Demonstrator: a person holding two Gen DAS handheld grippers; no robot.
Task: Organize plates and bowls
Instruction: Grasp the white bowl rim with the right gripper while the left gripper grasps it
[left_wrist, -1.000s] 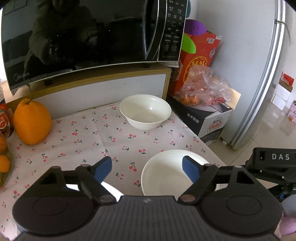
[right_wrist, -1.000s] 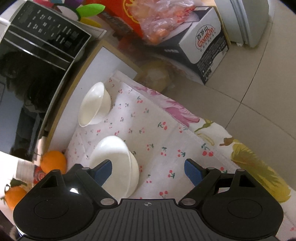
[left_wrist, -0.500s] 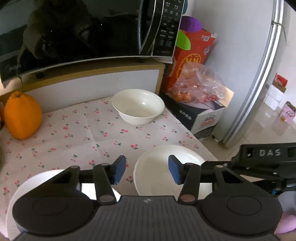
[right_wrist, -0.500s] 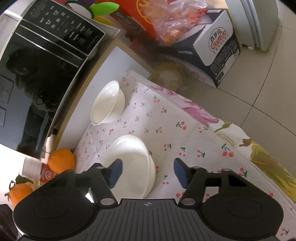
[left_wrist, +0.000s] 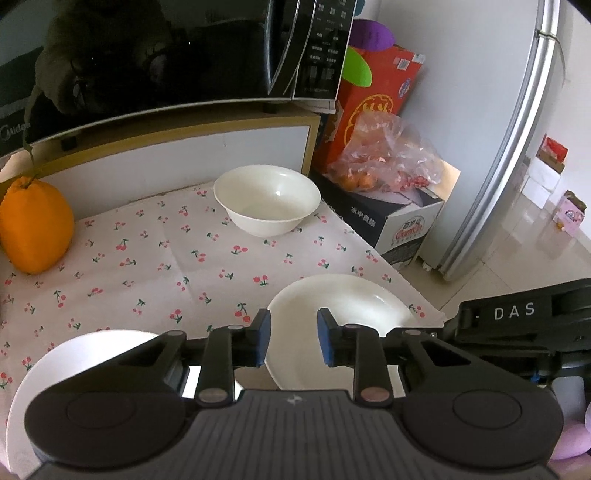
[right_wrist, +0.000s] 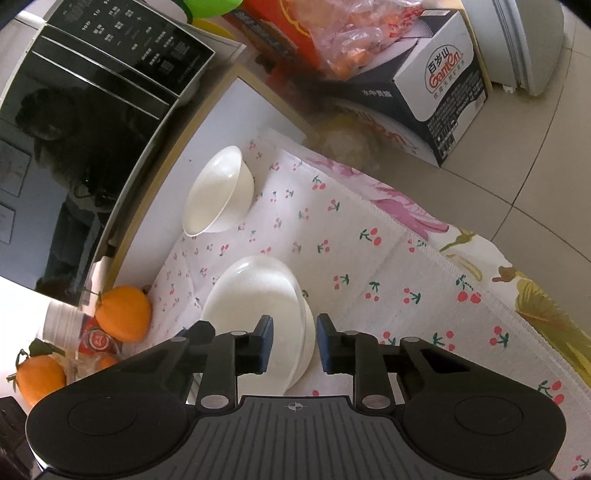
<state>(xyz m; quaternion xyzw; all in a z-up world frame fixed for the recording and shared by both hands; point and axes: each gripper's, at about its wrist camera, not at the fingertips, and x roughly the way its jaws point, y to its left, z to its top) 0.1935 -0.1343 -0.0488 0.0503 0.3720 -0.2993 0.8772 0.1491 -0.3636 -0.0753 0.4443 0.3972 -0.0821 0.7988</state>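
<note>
**Both grippers closing over the near dishes, nothing clamped**

We note a white deep plate (left_wrist: 354, 314) near the front right edge of the cherry-print cloth (left_wrist: 155, 266). From the right wrist view it (right_wrist: 255, 306) reads as a stack of at least two nested dishes; we cannot tell how many. A white bowl (left_wrist: 267, 199) stands upright at the far end of the cloth, close to the cabinet (left_wrist: 177, 155) under the microwave (left_wrist: 166, 51), well apart from the plate. A second white plate (left_wrist: 85, 350) lies at the near left, largely hidden behind the left gripper body.

The left gripper (left_wrist: 291, 341) hangs over the near rim of the deep plate. Its jaws are closing, a narrow gap left between the blue pads (left_wrist: 263, 341); we see the rim behind the gap, no pad pressing on it.

The right gripper (right_wrist: 293, 341) is likewise closing. The right edge of the stack shows through its gap; whether the pads touch, we cannot tell.

An orange citrus fruit (left_wrist: 35, 225) sits at the cloth's far left. Off the table's right: a bag of oranges (left_wrist: 384, 158) on a carton (left_wrist: 402, 225), beside a fridge (left_wrist: 498, 147)
</note>
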